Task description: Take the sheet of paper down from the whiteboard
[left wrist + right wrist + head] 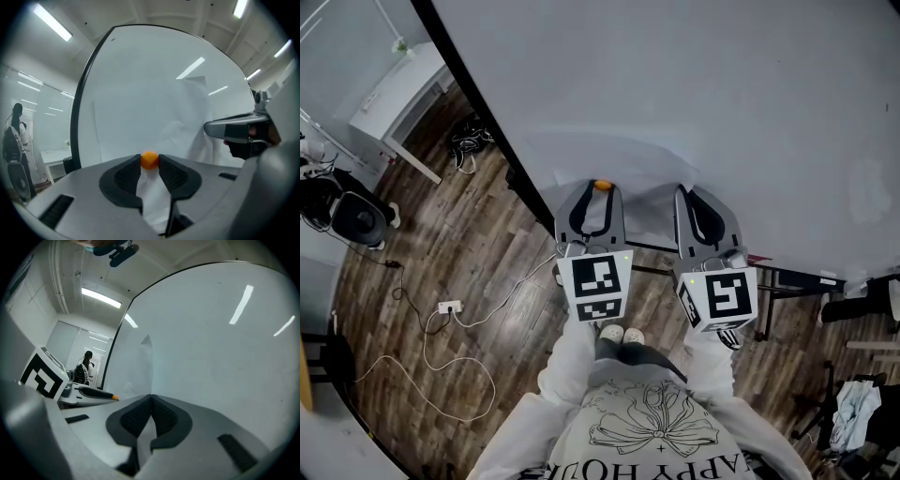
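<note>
The sheet of paper (187,122) hangs on the whiteboard (694,84), toward its left edge, where the black frame (473,89) runs. The paper bulges off the board and is creased. The left gripper (599,190) points at the sheet's left part, and its jaws clamp a small orange magnet (149,160) that sits against the paper. The right gripper (151,397) is level beside it, jaws pressed together on the sheet's right edge, which runs straight down into them.

The two grippers stand near each other but apart, with crumpled paper between them. Right of the sheet, the board's face is plain.

On the wooden floor (487,244), left of the board's frame, a white cable (441,347) loops from a power strip (448,307). A dark tangle of cords (469,145) lies close to the frame. Farther left are a white table (398,98) and a black round device (356,220). The board's stand bar (797,278) crosses under its lower edge at the right. A person (16,131) stands far off beyond the left frame.
</note>
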`<state>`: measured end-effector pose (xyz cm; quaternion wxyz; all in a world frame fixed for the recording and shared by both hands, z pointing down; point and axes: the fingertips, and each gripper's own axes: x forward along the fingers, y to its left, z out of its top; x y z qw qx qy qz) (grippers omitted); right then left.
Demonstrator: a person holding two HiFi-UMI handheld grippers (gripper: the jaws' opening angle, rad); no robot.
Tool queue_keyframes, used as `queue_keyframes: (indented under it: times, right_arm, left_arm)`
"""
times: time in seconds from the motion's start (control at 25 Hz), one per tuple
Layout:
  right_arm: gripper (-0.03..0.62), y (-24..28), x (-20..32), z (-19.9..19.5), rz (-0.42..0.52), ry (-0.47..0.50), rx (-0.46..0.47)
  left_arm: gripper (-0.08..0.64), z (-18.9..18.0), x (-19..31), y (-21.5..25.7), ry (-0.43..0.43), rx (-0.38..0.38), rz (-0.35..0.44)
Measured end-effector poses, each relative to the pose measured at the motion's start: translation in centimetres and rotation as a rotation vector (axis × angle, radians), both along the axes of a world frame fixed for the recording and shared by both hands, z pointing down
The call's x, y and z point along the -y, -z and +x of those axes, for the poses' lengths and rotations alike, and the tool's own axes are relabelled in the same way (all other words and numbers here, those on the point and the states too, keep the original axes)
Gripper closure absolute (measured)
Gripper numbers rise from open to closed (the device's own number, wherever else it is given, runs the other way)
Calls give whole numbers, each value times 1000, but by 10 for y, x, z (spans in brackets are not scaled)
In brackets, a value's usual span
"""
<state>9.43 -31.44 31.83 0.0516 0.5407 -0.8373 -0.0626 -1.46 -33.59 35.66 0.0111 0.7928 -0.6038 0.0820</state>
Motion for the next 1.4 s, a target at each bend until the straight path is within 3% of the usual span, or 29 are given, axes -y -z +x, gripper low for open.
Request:
queue_keyframes:
  times: [0.84,1.08,1.4]
  right_arm:
    - [589,33,-43,-5,60,-20,69]
    - [589,47,-75,30,80,-80,81]
    - [591,48,-91,71,79,-205,108]
  left_arm:
    - [443,-29,-54,46,-14,-41,87]
    - [442,-8,-77,57,-51,-42,98]
    - [442,-4,-73,55,-76,-27,94]
